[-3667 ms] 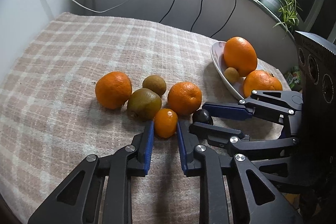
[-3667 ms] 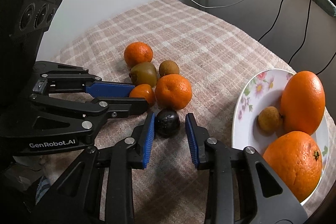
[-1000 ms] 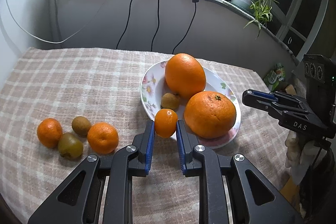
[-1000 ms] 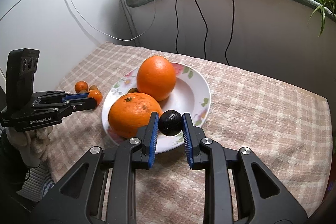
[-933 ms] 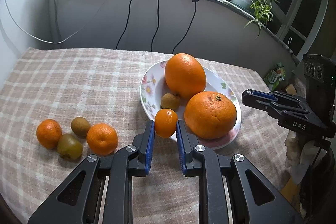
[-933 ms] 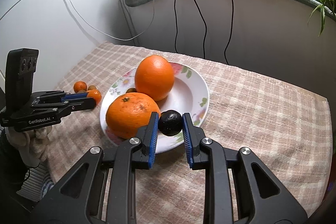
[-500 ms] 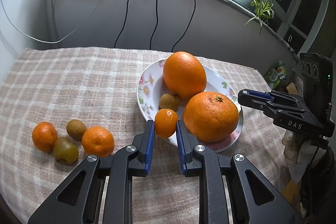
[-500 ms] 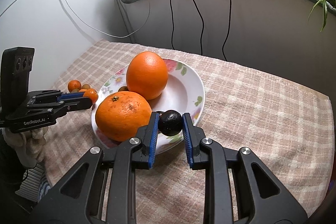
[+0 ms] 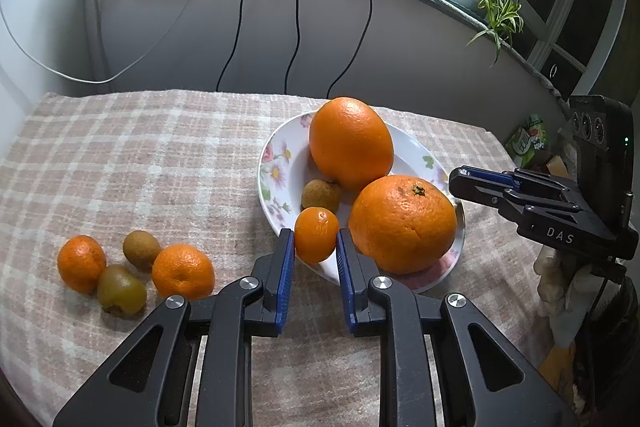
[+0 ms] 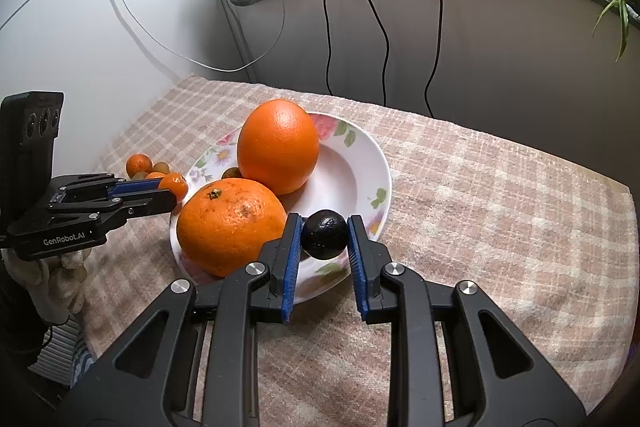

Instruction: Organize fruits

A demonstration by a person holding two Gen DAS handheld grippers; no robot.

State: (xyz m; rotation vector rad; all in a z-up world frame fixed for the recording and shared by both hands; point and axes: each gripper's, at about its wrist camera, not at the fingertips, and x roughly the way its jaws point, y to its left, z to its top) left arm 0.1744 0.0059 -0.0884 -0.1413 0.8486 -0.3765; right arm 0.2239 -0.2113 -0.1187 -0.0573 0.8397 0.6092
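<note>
On my left, the left gripper (image 9: 316, 247) pinches a small oval orange kumquat (image 9: 316, 235) above the near rim of the white floral plate (image 9: 272, 163); let go here and I think it rolls onto the checked cloth (image 9: 160, 155). On my right, the right gripper (image 10: 324, 239) clamps a small dark round fruit (image 10: 324, 234) over the same plate beside the big dimpled orange (image 10: 228, 223), which it could nudge.

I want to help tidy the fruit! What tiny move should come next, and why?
Probably lower both fruits into the plate and let go. The left hand-held gripper pinches a small orange and the right hand-held gripper pinches a dark fruit, both over its rim.
</note>
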